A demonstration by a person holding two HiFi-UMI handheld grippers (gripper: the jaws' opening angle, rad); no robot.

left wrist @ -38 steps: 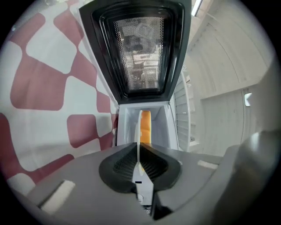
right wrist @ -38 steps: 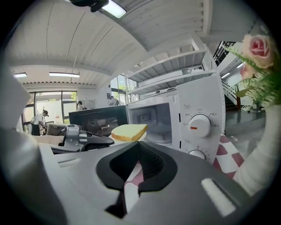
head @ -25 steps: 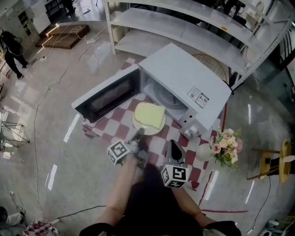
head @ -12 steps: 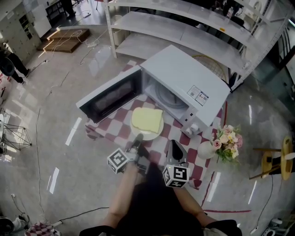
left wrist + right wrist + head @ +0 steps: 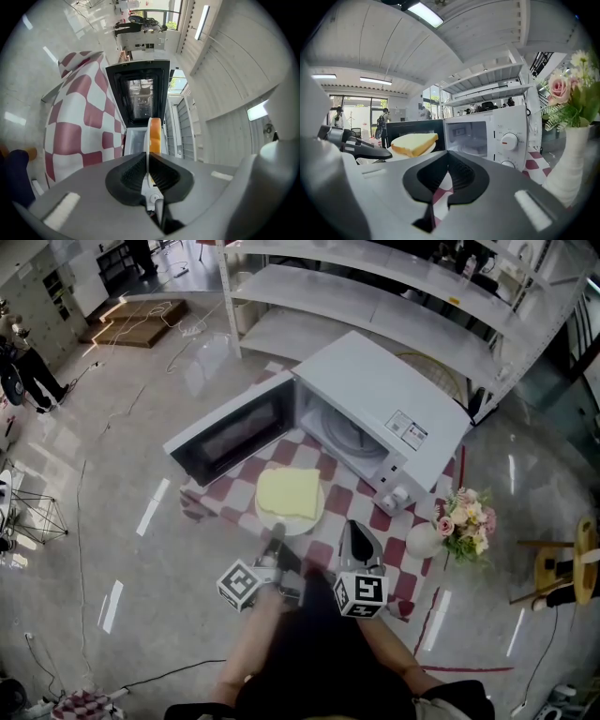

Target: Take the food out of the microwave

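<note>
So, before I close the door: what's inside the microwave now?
Only the turntable shows inside the microwave; its roof hides the cavity's back from the head view. The plate of bread is outside, gripped by the left tool.

The microwave (image 5: 380, 413) cavity is left unblocked in front, with only its turntable (image 5: 349, 435) inside. The left approach is walled off by the door (image 5: 230, 432), swung fully outward. The middle of the checkered tablecloth (image 5: 361, 498) before the cavity is taken up by the plate (image 5: 277, 521) of bread (image 5: 289, 493). Bare cloth is left between plate and control panel (image 5: 398, 495); the right corner is occupied by a flower vase (image 5: 424, 540).
</note>
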